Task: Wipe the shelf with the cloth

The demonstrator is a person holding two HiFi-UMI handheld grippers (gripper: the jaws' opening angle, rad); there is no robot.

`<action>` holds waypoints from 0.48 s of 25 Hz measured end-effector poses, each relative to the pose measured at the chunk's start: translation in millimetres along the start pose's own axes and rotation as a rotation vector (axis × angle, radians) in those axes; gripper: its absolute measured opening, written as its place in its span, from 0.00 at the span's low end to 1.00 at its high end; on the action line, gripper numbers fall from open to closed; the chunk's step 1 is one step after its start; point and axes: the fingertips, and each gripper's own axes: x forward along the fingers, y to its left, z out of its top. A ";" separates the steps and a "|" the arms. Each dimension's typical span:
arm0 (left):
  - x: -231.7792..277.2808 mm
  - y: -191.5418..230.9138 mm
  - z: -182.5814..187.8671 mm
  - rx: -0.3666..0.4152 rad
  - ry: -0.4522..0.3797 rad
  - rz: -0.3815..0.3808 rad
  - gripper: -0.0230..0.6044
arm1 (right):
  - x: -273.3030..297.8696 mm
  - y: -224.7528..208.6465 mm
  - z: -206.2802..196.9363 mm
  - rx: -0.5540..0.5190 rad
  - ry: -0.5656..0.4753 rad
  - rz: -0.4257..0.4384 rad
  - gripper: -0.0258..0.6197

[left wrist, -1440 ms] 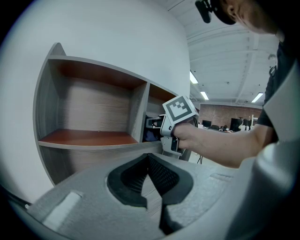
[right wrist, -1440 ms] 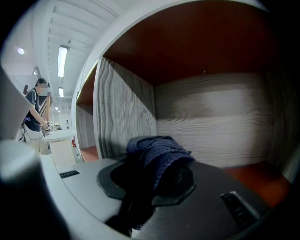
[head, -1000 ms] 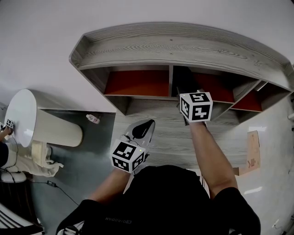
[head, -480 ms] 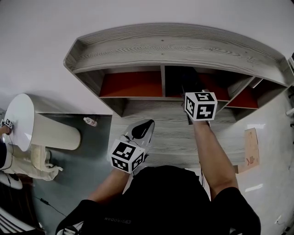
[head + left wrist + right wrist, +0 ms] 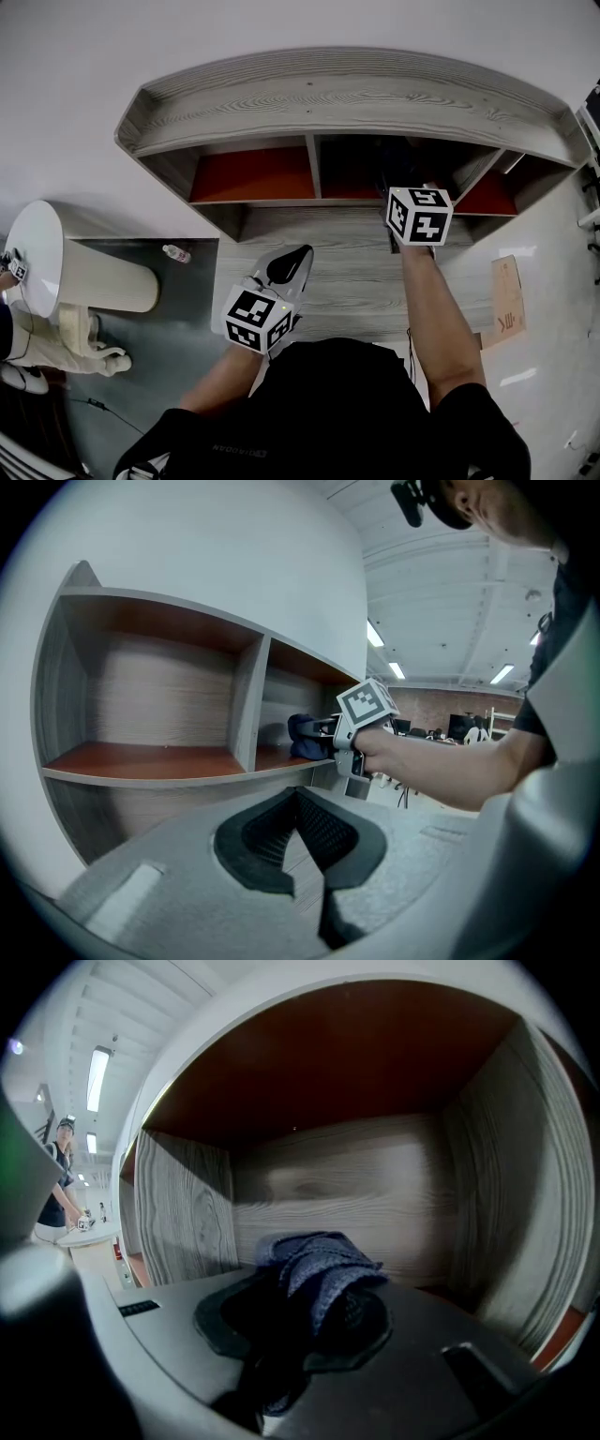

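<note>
Step in hand: wiping inside the shelf (image 5: 347, 94), judging by the cloth being held deep in the middle of its 3 compartments.
Right gripper (image 5: 309, 1312): clamped on the dark blue cloth (image 5: 321, 1262), reaching into that compartment, upper centre-right of the head view.
Cloth: bunched between the jaws, near the grey wood back wall. Whether it touches the red-brown board cannot be told.
Left gripper (image 5: 298, 832): jaws together with nothing between them, held low in front of the shelf, lower centre-left of the head view.
Next move: probably a sideways sweep. It calls for pressing the cloth onto the board, a firm grip, and stopping short of the divider (image 5: 183, 1213) at frame left.
</note>
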 end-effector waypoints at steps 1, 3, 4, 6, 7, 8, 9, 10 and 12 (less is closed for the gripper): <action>1.2 -1.5 0.1 0.000 -0.001 -0.002 0.05 | -1.7 -3.9 -0.4 0.001 0.000 -0.006 0.19; 3.4 -4.6 -0.1 0.000 -0.001 -0.007 0.05 | -5.1 -11.6 -1.6 0.004 0.002 -0.018 0.19; 4.4 -6.2 -0.3 -0.001 -0.001 -0.009 0.05 | -6.9 -15.3 -2.4 0.005 0.003 -0.023 0.19; 6.4 -9.3 -0.3 -0.003 -0.002 -0.012 0.05 | -10.5 -22.9 -4.0 0.009 0.005 -0.035 0.19; 7.5 -10.9 -0.1 -0.005 -0.003 -0.013 0.05 | -12.1 -26.8 -4.9 0.011 0.007 -0.040 0.19; 8.7 -12.4 0.0 -0.006 -0.005 -0.015 0.05 | -13.7 -30.7 -6.1 0.014 0.009 -0.046 0.19; 9.8 -13.8 -0.1 -0.008 -0.006 -0.016 0.05 | -15.2 -34.4 -7.3 0.016 0.011 -0.051 0.19; 10.9 -15.2 -0.3 -0.009 -0.006 -0.018 0.05 | -16.6 -38.1 -8.3 0.018 0.013 -0.057 0.19; 13.2 -17.9 -0.9 -0.012 -0.007 -0.021 0.05 | -19.0 -45.3 -9.6 0.021 0.014 -0.068 0.19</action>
